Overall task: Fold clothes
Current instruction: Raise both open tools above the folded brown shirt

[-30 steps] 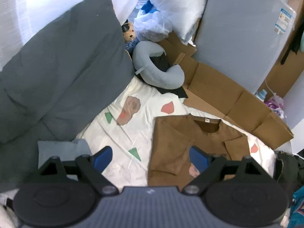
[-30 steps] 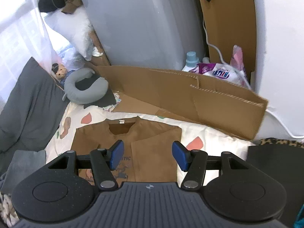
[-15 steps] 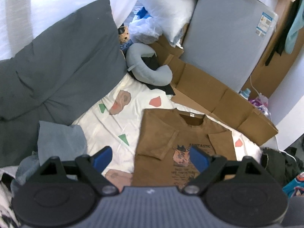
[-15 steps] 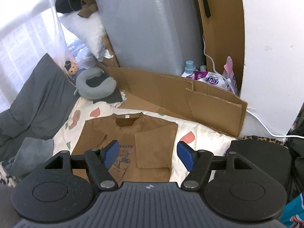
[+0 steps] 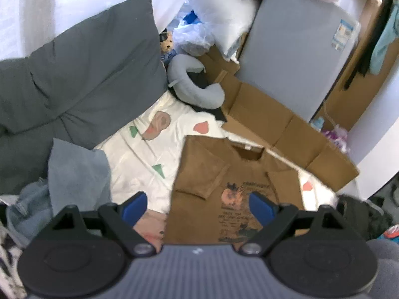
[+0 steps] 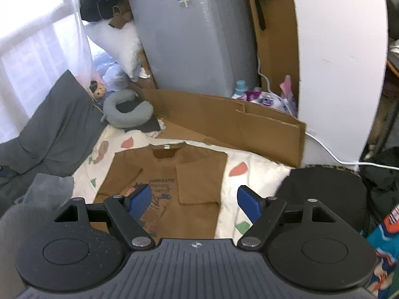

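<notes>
Right wrist view: brown T-shirt (image 6: 169, 174) on patterned sheet (image 6: 256, 174), both grippers empty, spread.

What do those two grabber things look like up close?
Both look alike. The left gripper and the right gripper each have a ribbed dark grey body with a tiny white mark in the middle, two round black discs at the sides, black triangular arms with silver screws, and jaws tipped with bright blue pads. No cables, hands or sleeves show.
</notes>
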`<state>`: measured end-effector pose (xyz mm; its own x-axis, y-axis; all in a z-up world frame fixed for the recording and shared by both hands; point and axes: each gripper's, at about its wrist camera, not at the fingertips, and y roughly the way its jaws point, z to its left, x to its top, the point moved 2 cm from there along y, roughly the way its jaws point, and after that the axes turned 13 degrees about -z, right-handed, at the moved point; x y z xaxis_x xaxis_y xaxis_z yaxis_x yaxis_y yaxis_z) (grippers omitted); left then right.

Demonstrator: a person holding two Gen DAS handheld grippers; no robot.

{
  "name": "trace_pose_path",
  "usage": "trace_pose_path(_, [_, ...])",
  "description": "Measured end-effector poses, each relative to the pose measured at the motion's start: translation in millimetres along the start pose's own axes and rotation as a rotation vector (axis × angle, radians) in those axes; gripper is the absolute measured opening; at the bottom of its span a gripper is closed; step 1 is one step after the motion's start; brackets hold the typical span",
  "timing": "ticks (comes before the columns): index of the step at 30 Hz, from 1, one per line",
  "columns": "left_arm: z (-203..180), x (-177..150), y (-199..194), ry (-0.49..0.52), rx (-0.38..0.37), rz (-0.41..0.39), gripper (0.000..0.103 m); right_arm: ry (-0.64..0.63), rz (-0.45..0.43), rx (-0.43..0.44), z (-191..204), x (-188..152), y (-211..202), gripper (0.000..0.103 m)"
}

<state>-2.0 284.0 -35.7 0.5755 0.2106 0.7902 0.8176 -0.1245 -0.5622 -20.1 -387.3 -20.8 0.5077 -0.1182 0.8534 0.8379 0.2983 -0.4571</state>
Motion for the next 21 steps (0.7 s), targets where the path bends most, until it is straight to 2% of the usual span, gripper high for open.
trace_pose_path(8, [7.3,-19.5,-9.2,-0.048,-0.008,-0.061,0.090,0.086,-0.037,-0.027,-11.9,-36.3,-28.0,0.081])
trace_pose_path(12, [9.9,-33.9,-6.6,-0.044,-0.005,-0.046,0.090,0.092,-0.047,-0.064,-16.5,-54.5,-34.8,0.081])
trace_pose_path(18, [16.4,-60.3,2.5,-0.062,0.000,-0.004,0.090,0.132,-0.043,-0.070,-23.5,-80.9,-37.8,0.081])
trace_pose_path(21, [19.3,-70.8,7.1,-0.057,0.025,-0.021,0.090,0.161,-0.033,-0.066,-27.2,-95.7,-37.8,0.081])
